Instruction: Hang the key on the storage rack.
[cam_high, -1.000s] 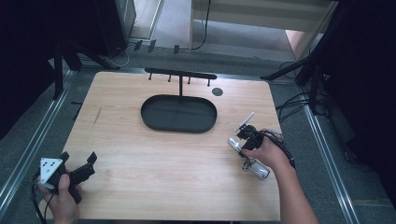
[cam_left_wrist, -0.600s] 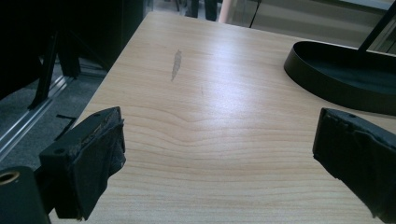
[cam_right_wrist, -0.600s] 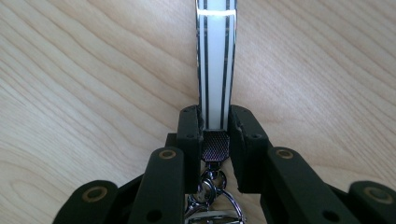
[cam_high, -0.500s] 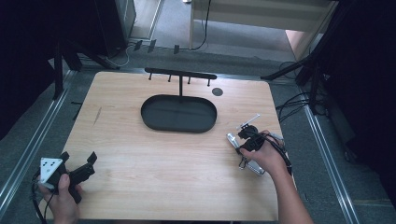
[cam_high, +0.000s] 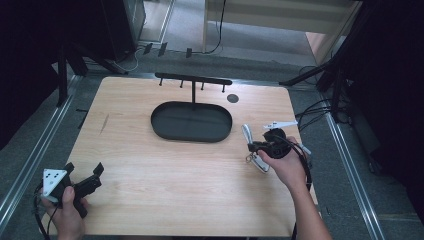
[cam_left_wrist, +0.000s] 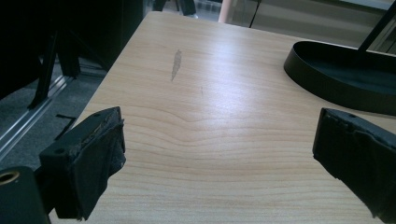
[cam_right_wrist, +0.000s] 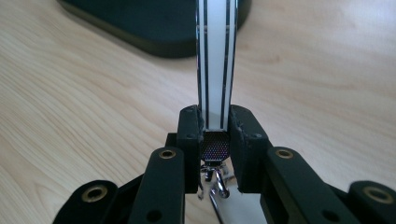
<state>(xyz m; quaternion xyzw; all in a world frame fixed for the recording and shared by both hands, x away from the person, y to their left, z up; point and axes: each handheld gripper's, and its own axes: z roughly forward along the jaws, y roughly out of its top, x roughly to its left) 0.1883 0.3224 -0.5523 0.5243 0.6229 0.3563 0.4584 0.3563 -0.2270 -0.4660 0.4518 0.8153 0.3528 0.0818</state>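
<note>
A white strap with thin black lines (cam_right_wrist: 215, 60) stands straight up between the jaws of my right gripper (cam_right_wrist: 215, 121), which is shut on its lower end. Below the jaws hangs the strap's small metal clip (cam_right_wrist: 215, 181). In the high view my right gripper (cam_high: 256, 146) is at the table's right, just right of the black oval tray (cam_high: 192, 135), and the strap (cam_high: 246, 134) points toward the tray. My left gripper (cam_high: 82, 177) rests at the near left corner, open with nothing between its jaws. In its own view the left gripper (cam_left_wrist: 215, 163) has bare wood between the pads.
A black bar stand with short pegs (cam_high: 193, 79) rises behind the tray. A small dark round disc (cam_high: 232, 98) lies at the back right of the wooden table (cam_high: 150, 190). Metal rails run along both sides, and cables trail on the floor at the right.
My right gripper has carried the strap up and left, closer to the tray's right end. The left gripper has stayed where it was.
</note>
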